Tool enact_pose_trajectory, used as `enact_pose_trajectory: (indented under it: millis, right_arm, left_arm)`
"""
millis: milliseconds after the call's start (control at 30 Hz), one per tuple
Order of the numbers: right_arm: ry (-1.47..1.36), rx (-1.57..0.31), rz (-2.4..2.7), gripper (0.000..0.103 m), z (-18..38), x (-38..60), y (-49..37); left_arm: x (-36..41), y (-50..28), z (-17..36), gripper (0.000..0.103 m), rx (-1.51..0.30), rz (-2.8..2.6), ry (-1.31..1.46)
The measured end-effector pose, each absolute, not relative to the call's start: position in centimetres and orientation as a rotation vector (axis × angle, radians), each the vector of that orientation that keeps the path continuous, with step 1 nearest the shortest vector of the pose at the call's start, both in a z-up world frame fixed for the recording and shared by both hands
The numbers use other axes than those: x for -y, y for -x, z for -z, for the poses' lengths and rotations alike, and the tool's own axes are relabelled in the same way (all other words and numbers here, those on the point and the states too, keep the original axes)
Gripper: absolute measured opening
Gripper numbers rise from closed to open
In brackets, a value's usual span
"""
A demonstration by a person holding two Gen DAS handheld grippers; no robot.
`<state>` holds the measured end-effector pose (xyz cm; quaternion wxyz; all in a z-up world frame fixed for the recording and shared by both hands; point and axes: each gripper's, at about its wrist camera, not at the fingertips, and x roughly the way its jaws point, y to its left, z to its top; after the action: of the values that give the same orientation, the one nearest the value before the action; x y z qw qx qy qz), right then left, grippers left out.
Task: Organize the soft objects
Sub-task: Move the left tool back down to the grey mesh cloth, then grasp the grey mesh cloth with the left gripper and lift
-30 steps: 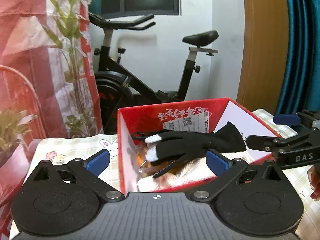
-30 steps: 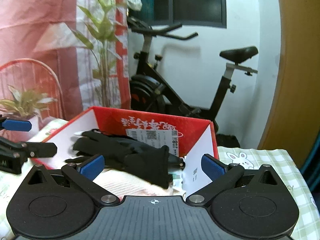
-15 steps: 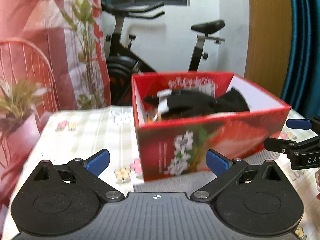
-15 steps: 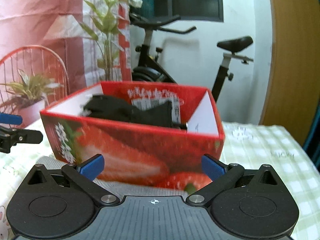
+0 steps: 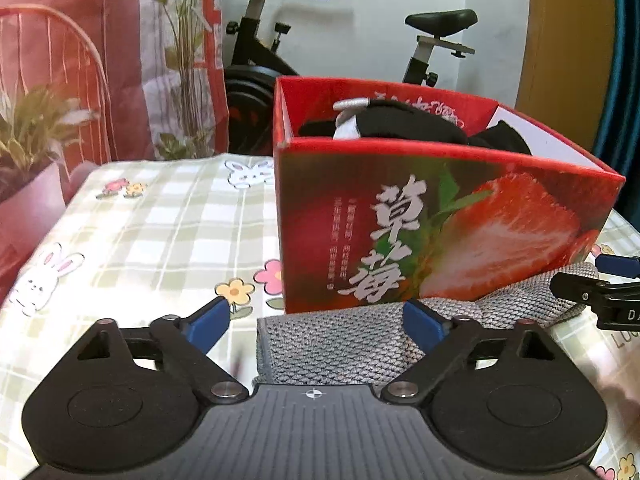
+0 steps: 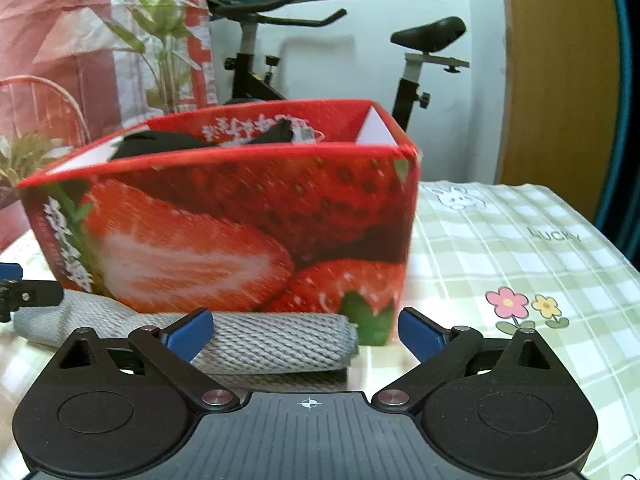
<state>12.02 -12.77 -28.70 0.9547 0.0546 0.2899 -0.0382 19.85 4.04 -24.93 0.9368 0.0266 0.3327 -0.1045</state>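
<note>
A red strawberry box (image 5: 440, 216) stands on the table and holds black gloves (image 5: 404, 122); it also shows in the right wrist view (image 6: 240, 216), with the gloves (image 6: 160, 144) just over its rim. A grey knitted cloth (image 5: 352, 344) lies flat on the table against the box front, also seen in the right wrist view (image 6: 272, 344). My left gripper (image 5: 316, 320) is open and empty, low over the cloth's left end. My right gripper (image 6: 306, 330) is open and empty, low over the cloth's right end.
The table wears a green checked cloth with rabbits and flowers (image 5: 152, 232). A potted plant (image 5: 28, 152) stands off its left edge. An exercise bike (image 6: 320, 60) stands behind, by a white wall. My right gripper's tip shows in the left wrist view (image 5: 600, 292).
Both grippers have dropped from above the box down to table level in front of it. The grey cloth has come into view between the fingers. Both stay open.
</note>
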Motion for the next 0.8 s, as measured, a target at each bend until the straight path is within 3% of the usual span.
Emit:
enact_pose_trajectory:
  millis: [133,433,800]
  right_arm:
    - [-0.100,-0.604,0.088,0.088,29.5,13.1,-12.4]
    - [-0.081,-0.637,0.027,0.061,30.1,12.6,-12.7]
    - [-0.118,-0.655,-0.002,0.053,30.2,12.7,-12.6]
  left_arm:
    - [-4.3,-20.1,25.8,0.073,-0.706,0.237,-0.035]
    - [-4.9,-19.2,27.4,0.054,-0.722,0.260,0.011]
    - [-4.1,-17.5,27.8,0.052,-0.706,0.263,-0.031]
